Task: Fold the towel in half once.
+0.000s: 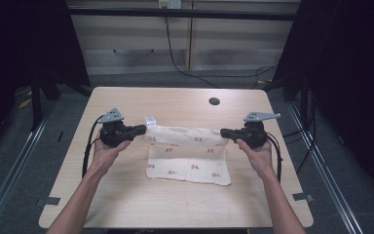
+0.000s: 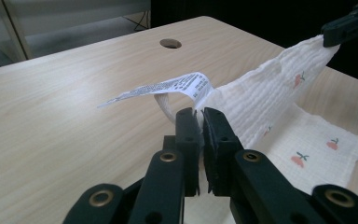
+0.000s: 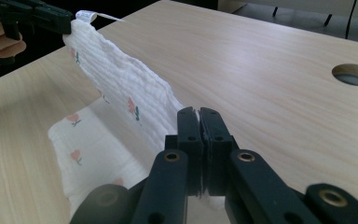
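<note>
A white muslin cloth [image 1: 187, 156] with small red prints hangs stretched between both grippers, its near part lying flat on the table. My left gripper [image 1: 143, 128] is shut on the cloth's far left corner [image 2: 223, 100], where a white care label [image 2: 168, 86] sticks out. My right gripper [image 1: 223, 132] is shut on the far right corner [image 3: 168, 105]. The held edge [image 3: 116, 70] is lifted off the table and runs taut from one gripper to the other. In the left gripper view the right gripper [image 2: 328, 35] shows at the upper right; in the right gripper view the left gripper [image 3: 65, 23] shows at the upper left.
The light wooden table [image 1: 126, 195] has a round cable hole [image 1: 214, 101] at the back, right of centre. Black frame rails and dark curtains flank the table. Cables trail from both grippers off the table's sides.
</note>
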Available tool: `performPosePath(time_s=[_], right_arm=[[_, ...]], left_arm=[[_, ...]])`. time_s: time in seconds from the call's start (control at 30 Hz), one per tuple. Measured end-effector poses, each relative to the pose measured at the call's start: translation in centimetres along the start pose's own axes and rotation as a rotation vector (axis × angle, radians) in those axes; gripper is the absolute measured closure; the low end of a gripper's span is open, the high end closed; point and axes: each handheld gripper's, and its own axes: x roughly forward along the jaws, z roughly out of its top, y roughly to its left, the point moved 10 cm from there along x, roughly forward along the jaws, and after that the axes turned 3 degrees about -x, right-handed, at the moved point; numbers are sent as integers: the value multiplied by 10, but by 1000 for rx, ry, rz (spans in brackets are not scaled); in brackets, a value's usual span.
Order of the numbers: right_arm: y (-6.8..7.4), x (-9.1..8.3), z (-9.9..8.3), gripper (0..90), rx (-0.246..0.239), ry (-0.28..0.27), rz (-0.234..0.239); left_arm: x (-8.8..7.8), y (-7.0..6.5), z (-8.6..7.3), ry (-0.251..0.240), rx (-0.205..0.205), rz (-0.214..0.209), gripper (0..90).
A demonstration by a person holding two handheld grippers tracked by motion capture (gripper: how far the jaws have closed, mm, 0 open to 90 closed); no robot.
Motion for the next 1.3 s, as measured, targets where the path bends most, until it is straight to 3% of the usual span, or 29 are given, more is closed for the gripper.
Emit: performPosePath(time_s=[0.27, 0.43, 0.53, 0.63, 0.83, 0.87, 1.0, 1.3], right_arm=[[16, -8, -12, 877, -23, -2, 19], [24, -8, -26, 876, -35, 35, 30], [25, -11, -29, 877, -32, 35, 30], [30, -12, -36, 877, -41, 65, 34], [35, -19, -46, 875, -30, 68, 37], [36, -20, -48, 875, -28, 73, 36], [40, -21, -58, 875, -34, 102, 32], [49, -19, -92, 848, -28, 179, 41]], left_arm=[[-8, -9, -15, 17, 36, 4, 850], [-8, -14, -31, 51, 27, -3, 851], [-14, -17, -31, 41, 27, -5, 852], [-16, -24, -36, 69, 38, -15, 853], [-22, -34, -52, 98, 61, -24, 853], [-19, -39, -64, 132, 75, -31, 853], [-15, -44, -79, 179, 98, -36, 854], [-13, -51, -98, 227, 107, -57, 854]])
